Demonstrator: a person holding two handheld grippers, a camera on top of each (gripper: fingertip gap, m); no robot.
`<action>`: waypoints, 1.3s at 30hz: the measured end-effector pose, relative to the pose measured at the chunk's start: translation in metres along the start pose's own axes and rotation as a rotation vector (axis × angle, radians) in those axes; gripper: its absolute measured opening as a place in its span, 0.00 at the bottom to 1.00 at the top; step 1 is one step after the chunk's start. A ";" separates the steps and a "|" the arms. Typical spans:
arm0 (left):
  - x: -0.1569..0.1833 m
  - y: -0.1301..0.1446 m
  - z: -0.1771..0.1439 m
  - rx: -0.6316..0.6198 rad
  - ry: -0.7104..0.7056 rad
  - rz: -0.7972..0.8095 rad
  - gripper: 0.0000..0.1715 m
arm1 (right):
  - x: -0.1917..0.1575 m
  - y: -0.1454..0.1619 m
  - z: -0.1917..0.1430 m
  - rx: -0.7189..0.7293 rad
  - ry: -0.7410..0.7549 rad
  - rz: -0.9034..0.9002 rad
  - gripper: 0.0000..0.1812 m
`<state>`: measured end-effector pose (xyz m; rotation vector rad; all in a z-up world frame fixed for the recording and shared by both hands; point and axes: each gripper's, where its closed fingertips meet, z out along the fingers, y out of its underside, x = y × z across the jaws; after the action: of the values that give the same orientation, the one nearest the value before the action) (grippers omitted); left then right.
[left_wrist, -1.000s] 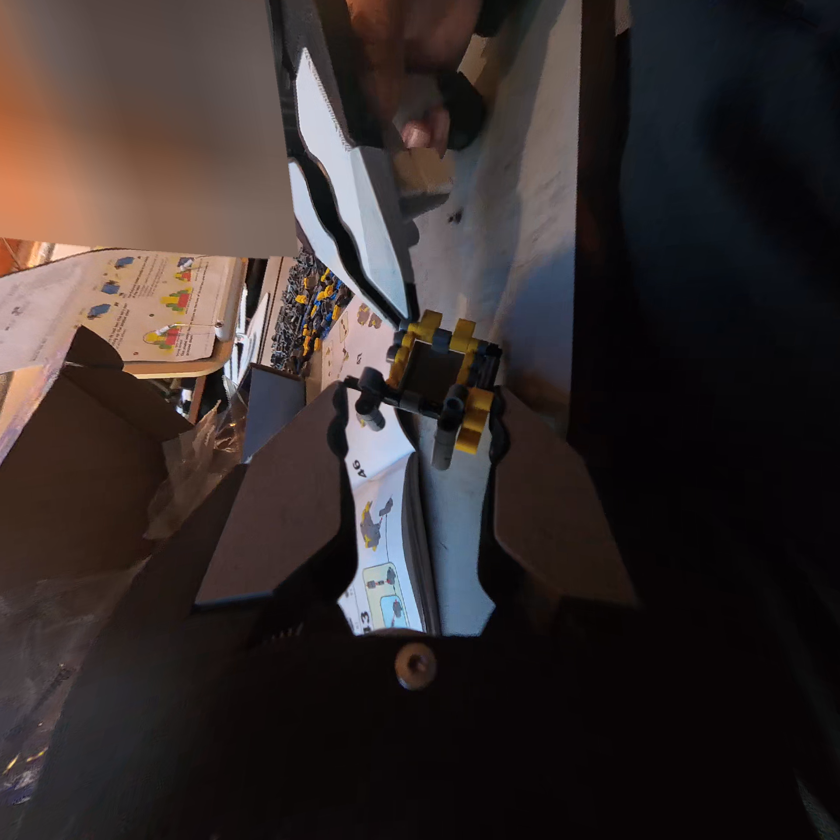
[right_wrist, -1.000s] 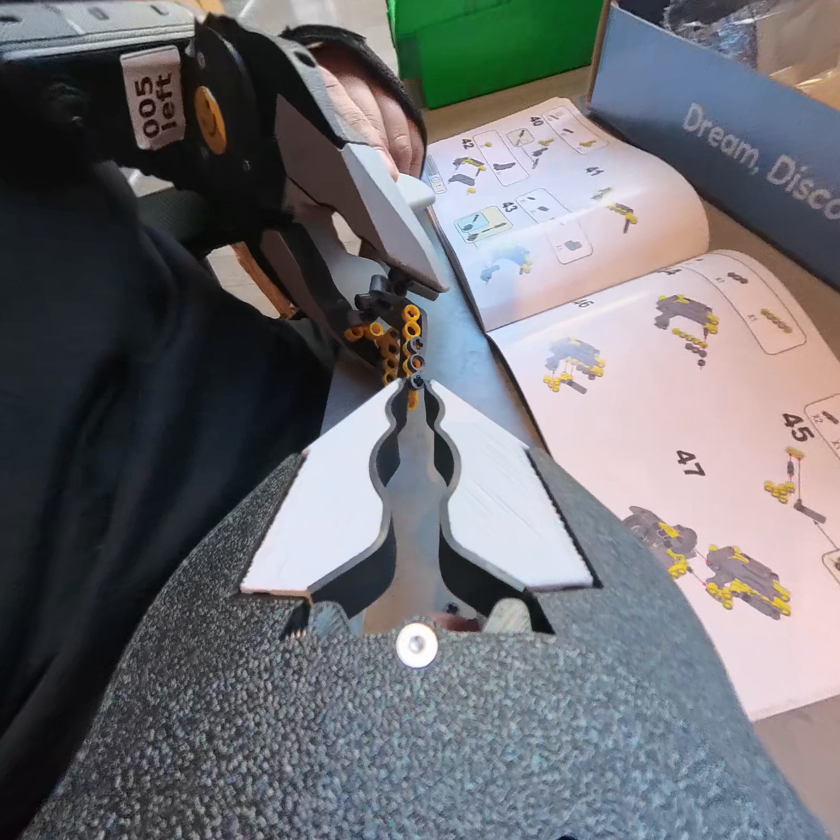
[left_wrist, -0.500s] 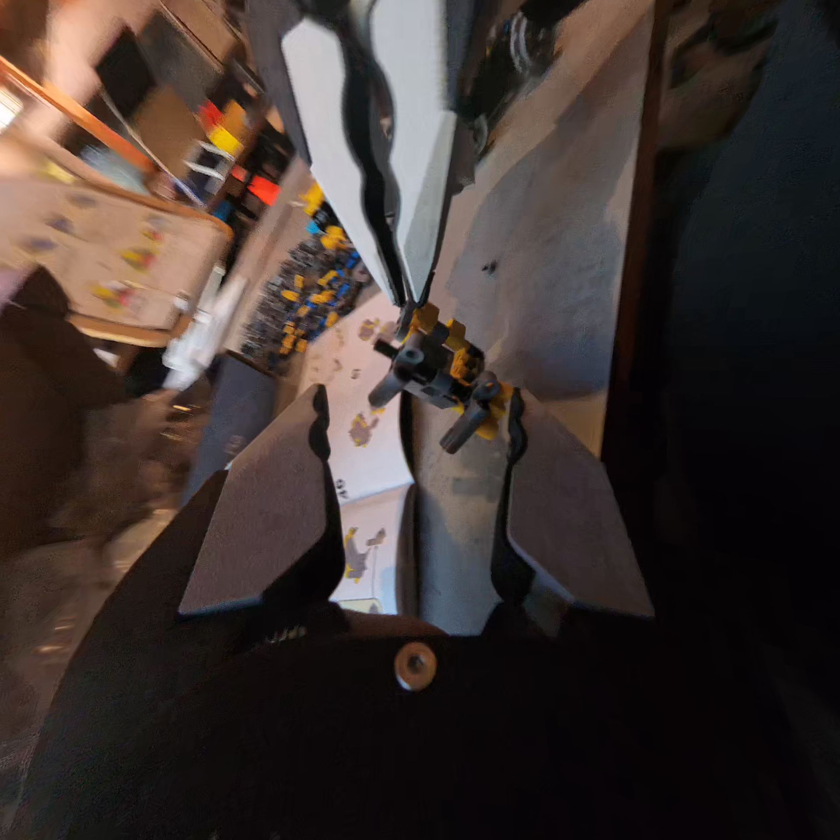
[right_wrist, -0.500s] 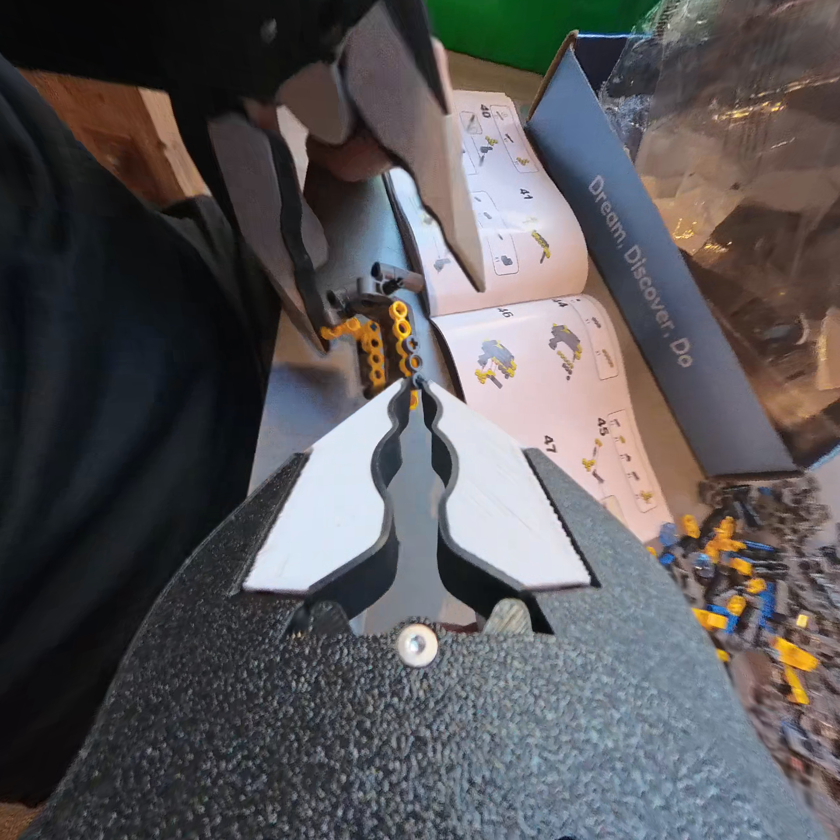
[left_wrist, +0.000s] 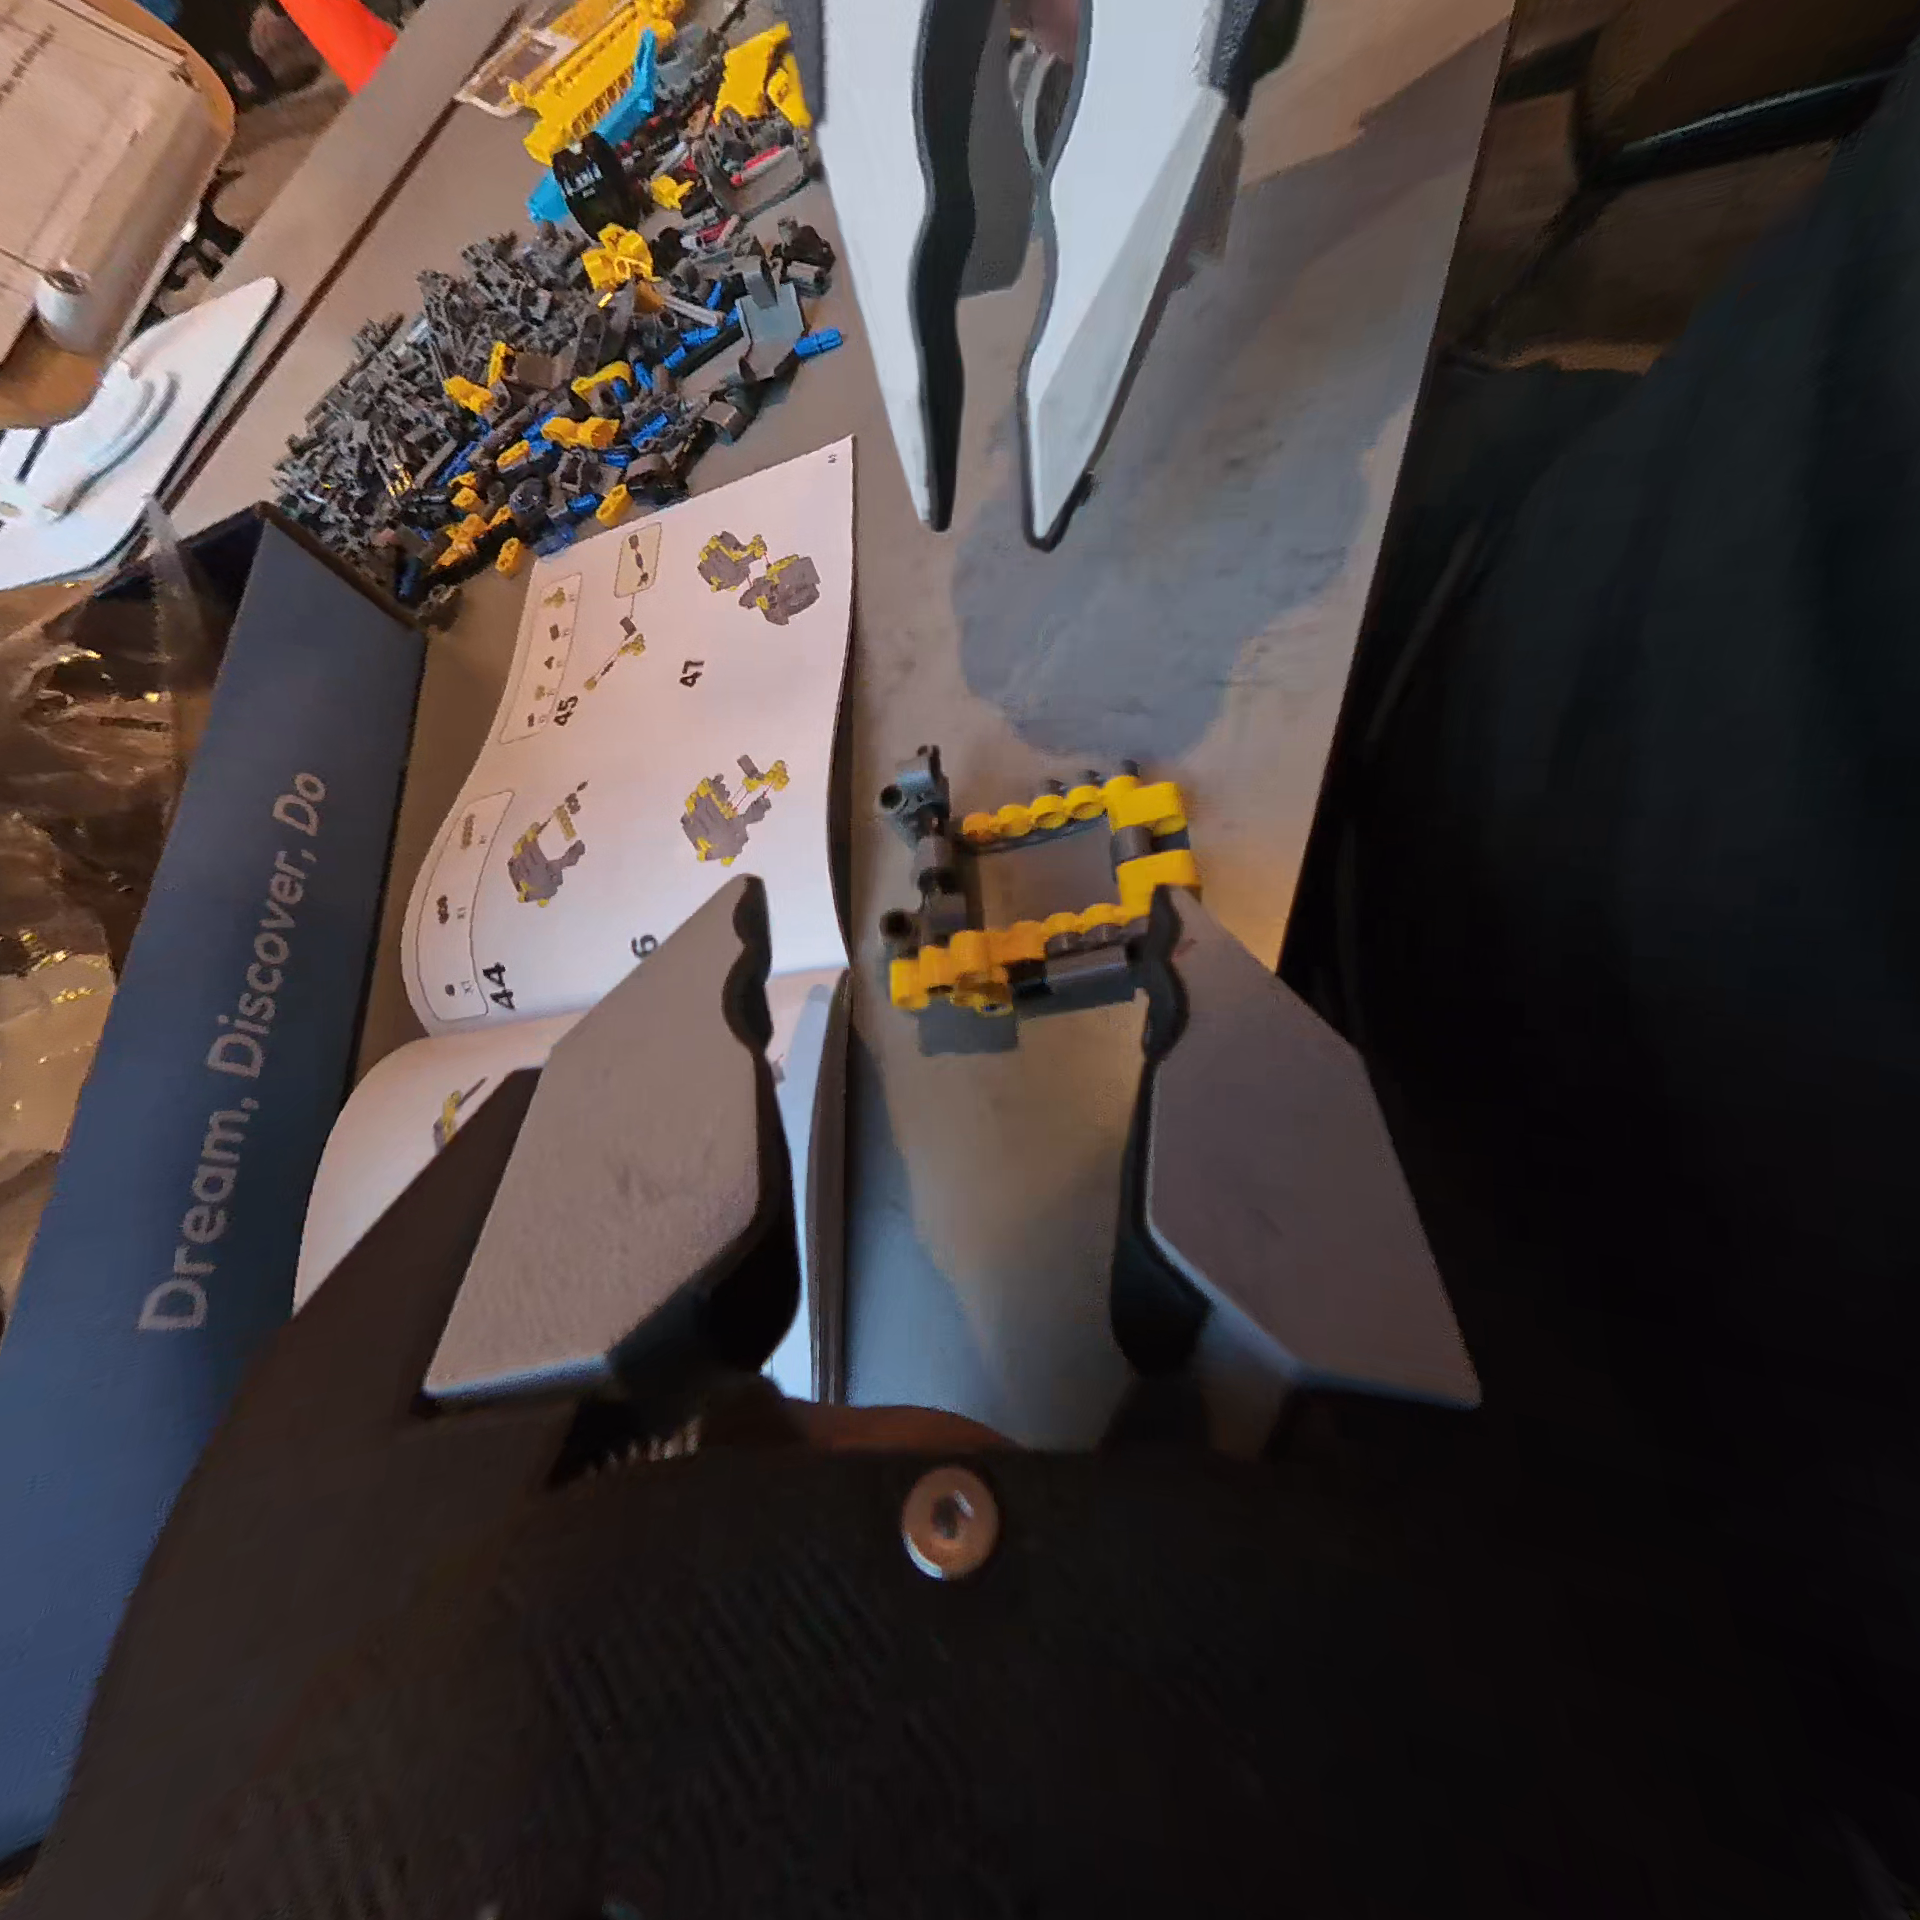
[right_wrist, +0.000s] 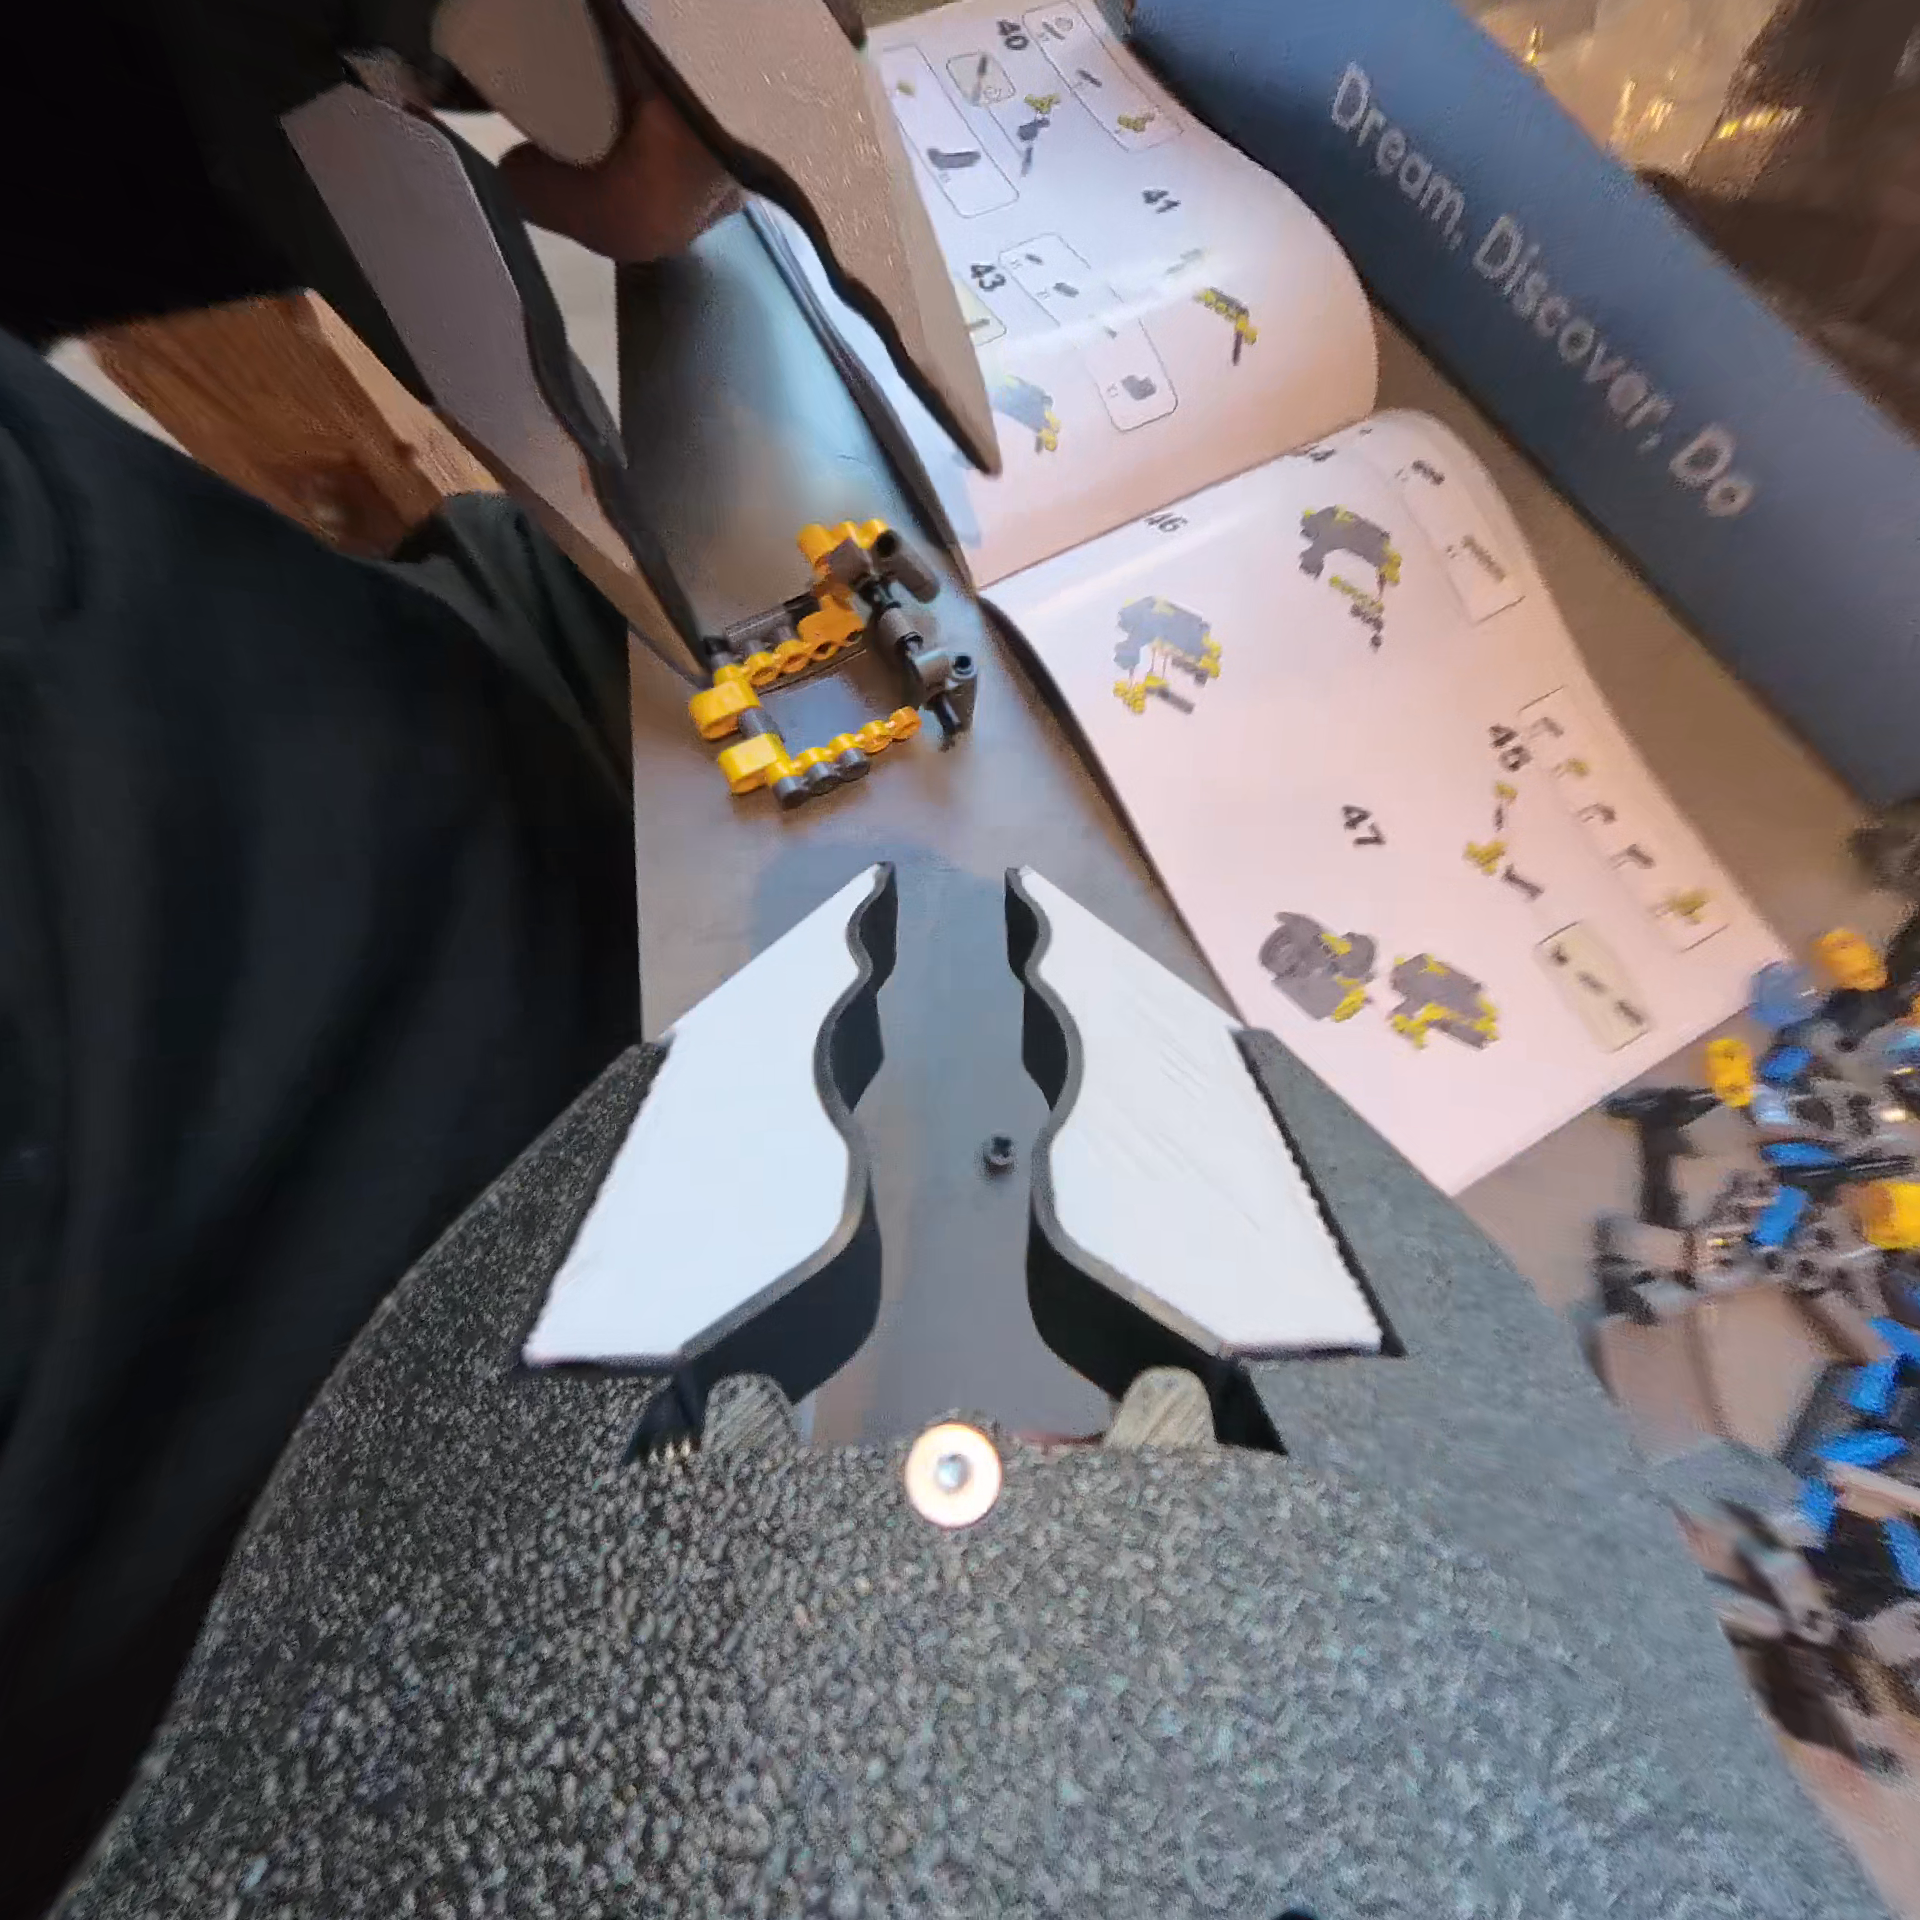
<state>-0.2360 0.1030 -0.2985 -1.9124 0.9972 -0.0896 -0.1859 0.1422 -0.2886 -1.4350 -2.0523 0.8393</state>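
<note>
Both grippers empty: left gripper (left_wrist: 956, 920) spread wide, one finger (left_wrist: 1169, 935) touching the yellow-grey frame assembly (left_wrist: 1039, 894) lying flat on the table (left_wrist: 1195, 582) beside the instruction booklet (left_wrist: 665, 748), right gripper (right_wrist: 948, 883) part-open just short — I'd square up first.

Grey table (left_wrist: 1049, 1174). Open instruction booklet (left_wrist: 665, 748) lies flat on it, pages up, printed with small build diagrams. Dark blue box (left_wrist: 249, 997) with pale lettering along its side stands just beside the booklet's far edge. Loose pile of grey, blue and yellow bricks (left_wrist: 540, 395) sits at the booklet's end, near the box. Small black pin (right_wrist: 995, 1151) lies alone on bare table.
</note>
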 end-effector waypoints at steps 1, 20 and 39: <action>0.000 0.001 -0.004 0.004 -0.011 0.002 0.41 | -0.002 0.003 0.001 0.011 -0.011 0.025 0.11; 0.011 0.016 0.003 -0.097 0.056 -0.126 0.45 | -0.046 0.011 0.027 0.038 -0.195 0.156 0.13; 0.009 0.007 0.005 -0.065 0.258 -0.449 0.32 | -0.032 -0.014 0.036 0.066 0.195 -0.571 0.07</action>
<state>-0.2321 0.0990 -0.3097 -2.1947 0.7214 -0.5809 -0.2091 0.1008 -0.3051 -0.7853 -2.0949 0.4982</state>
